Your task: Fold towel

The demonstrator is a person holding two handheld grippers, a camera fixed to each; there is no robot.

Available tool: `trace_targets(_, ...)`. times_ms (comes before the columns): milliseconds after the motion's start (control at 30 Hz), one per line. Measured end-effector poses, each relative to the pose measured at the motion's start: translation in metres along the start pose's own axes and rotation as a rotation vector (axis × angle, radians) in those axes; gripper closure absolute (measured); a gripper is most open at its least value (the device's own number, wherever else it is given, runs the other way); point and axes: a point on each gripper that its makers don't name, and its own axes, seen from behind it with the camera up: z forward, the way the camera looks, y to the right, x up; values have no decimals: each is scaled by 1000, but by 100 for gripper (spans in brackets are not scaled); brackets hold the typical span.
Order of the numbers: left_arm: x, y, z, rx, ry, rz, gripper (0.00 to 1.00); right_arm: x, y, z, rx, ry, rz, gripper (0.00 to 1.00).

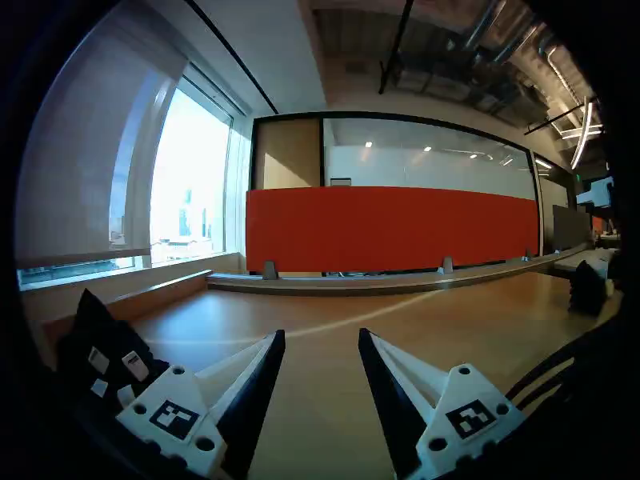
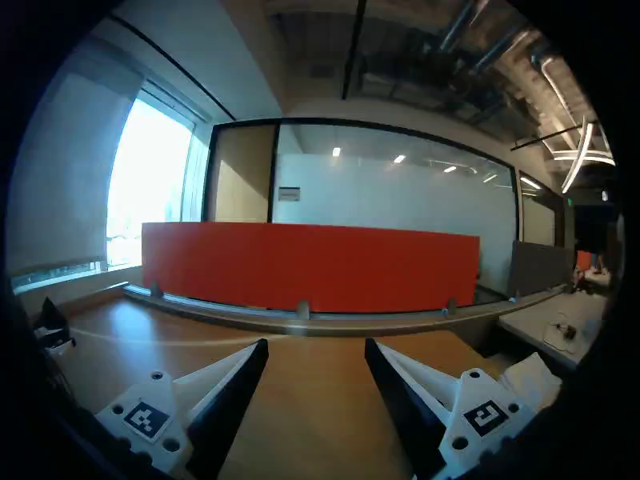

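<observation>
**Left gripper view.** The left hand-held gripper (image 1: 320,334) is held low over a wooden desk (image 1: 448,312). Its two white fingers with dark inner faces are spread apart, and bare wood shows between them, so it is released and grasps nothing. Each finger carries a square black-and-white marker (image 1: 174,418). A black device with small white tags (image 1: 104,348) stands just beside the near-left finger. A second dark object (image 1: 588,288) sits well apart at the far right of the desk, too dim to identify. An orange-red partition panel (image 1: 392,228) runs along the far edge of the desk, with a glass wall above it. A bright window (image 1: 188,192) lies to the left.

**Right gripper view.** The right hand-held gripper (image 2: 317,344) is likewise released, fingers parted over the same wooden surface with nothing between them. The towel (image 2: 534,378) appears to be the white, creased and loosely bunched piece at the lower right. It lies near the outer side of the right finger and is apart from both fingers. It is partly cut off at the edge of the view, so its full outline cannot be told. Beyond it stands a pale side table (image 2: 552,316).
</observation>
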Motion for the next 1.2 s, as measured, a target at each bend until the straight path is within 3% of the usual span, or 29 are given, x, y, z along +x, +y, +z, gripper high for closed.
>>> trace_targets(733, 0, 0, 0, 0, 0, 0, 33, -101, 34, -8, -14, 21, 56, 6)
trace_targets(967, 0, -1, 0, 0, 0, 0, 33, -118, 37, -11, -19, 37, 89, 6)
trace_targets(1200, 0, -1, 0, 0, 0, 0, 33, -125, 40, -14, -23, 45, 85, 6)
